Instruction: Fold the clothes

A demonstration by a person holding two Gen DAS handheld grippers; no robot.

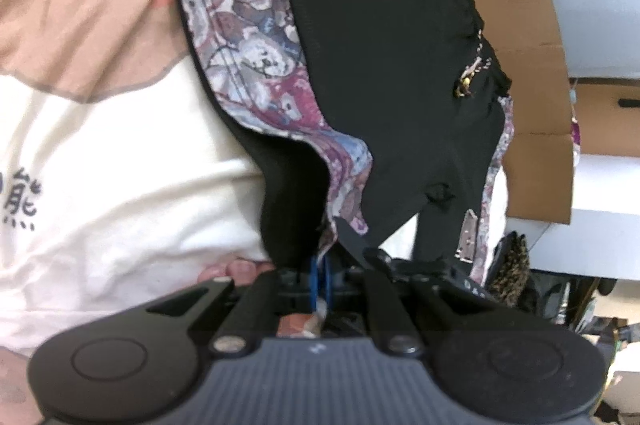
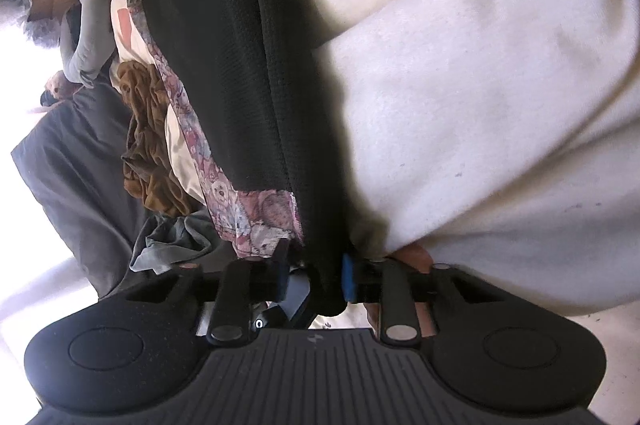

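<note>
Between my two grippers hangs the garment [image 1: 372, 37], black lining facing me w/ a teddy-bear print on the other side, close against the person's cream sweatshirt [image 1: 132, 165]. I'd guess it's lifted off the pile so it can hang straight and show its edges before a fold; held low or bunched, it couldn't be lined up.

Left gripper [image 1: 320, 271]: blue pads pressed together, pinching a bit of the garment's hem where black lining and print meet. Cloth rises from the pinch and drapes away, so this corner carries weight. Gripper points down at a slant; a fingertip [image 1: 240, 270] of the hand holding it peeks out just behind the linkage.

Right gripper [image 2: 316, 279]: jaws drawn in around a thick black fold of the same garment, blue pad [image 2: 348, 279] against the cloth on one side, the other pad partly hidden, so I read it as pinching the fabric, tho not 100% sure how firmly. It points less steeply than the left.

Behind, in the right view: brown crumpled cloth [image 2: 148, 141], a grey piece [image 2: 176, 241], more laundry waiting, prob. Cardboard box [image 1: 532, 73] off to the side in the left view. Fold itself not yet begun, imo; both corners are only just secured.
</note>
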